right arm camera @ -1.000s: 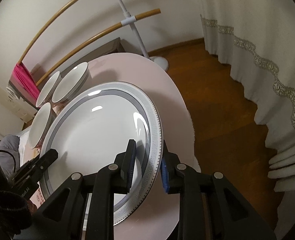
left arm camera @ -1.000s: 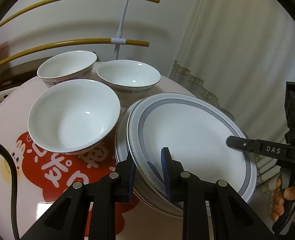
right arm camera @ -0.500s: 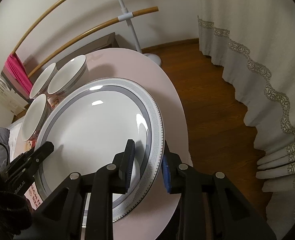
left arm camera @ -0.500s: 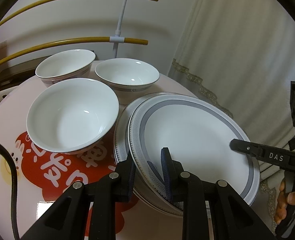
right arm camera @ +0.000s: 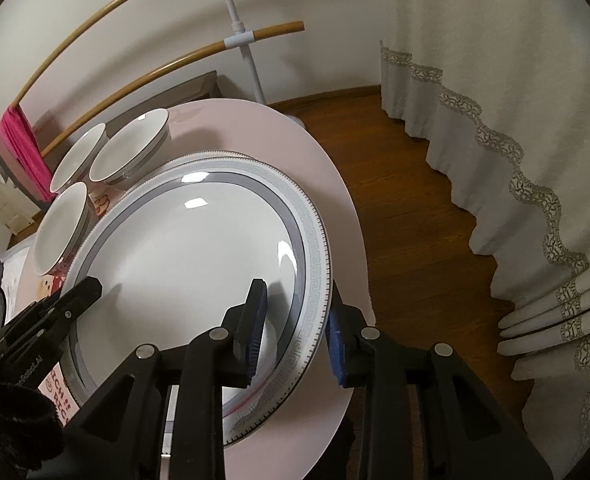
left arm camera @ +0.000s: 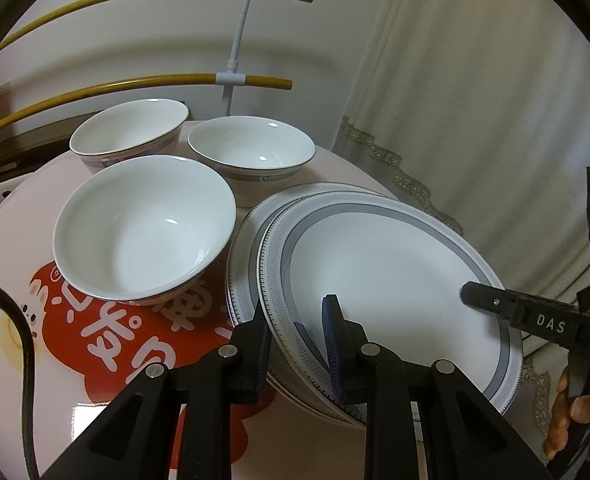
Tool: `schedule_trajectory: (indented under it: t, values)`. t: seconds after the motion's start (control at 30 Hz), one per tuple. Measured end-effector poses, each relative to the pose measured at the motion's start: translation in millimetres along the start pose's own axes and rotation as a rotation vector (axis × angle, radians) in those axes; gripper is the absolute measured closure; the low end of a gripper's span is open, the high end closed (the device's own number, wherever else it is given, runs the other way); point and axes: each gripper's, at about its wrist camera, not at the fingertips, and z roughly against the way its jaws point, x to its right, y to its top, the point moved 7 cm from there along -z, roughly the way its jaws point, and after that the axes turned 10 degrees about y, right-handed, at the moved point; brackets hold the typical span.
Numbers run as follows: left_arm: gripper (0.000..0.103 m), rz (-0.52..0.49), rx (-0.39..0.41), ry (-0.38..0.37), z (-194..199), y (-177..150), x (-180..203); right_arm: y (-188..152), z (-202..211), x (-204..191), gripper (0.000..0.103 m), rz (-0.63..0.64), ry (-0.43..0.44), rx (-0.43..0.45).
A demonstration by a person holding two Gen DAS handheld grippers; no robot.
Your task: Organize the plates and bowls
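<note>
The round pink tabletop (left arm camera: 23,208) is seen carrying three bowls and a stack of plates. The top plate (left arm camera: 383,276), grey-banded, now lies on the plate beneath (left arm camera: 247,248) at the tabletop's right edge, nearly flat and slightly offset, where a second ago it was held tilted higher above that edge. The three bowls (left arm camera: 143,232) are grouped toward the far edge, the nearest one just beside the stack. The left gripper (left arm camera: 297,340) is kept clamped narrowly on the near rim of the top plate. The jaws of the right gripper (right arm camera: 293,330) are opening, with the plate's right rim between them and a gap now showing at each pad. This is judged to mean that the plate is being released onto the stack and that the bowls remain to be gathered.
</note>
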Motion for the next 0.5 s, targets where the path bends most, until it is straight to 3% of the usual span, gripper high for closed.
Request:
schedule_trajectory:
  t: [0.33, 0.5]
  values:
    - [0.081, 0.001, 0.0, -0.009, 1.3, 0.6, 0.2, 3.2, -5.4, -2.8, 0.072, -0.002, -0.044, 0.007]
    - [0.081, -0.001, 0.002, -0.005, 2.6, 0.9, -0.1, 3.6, -8.4, 0.1, 0.072, -0.029, -0.019, 0.013]
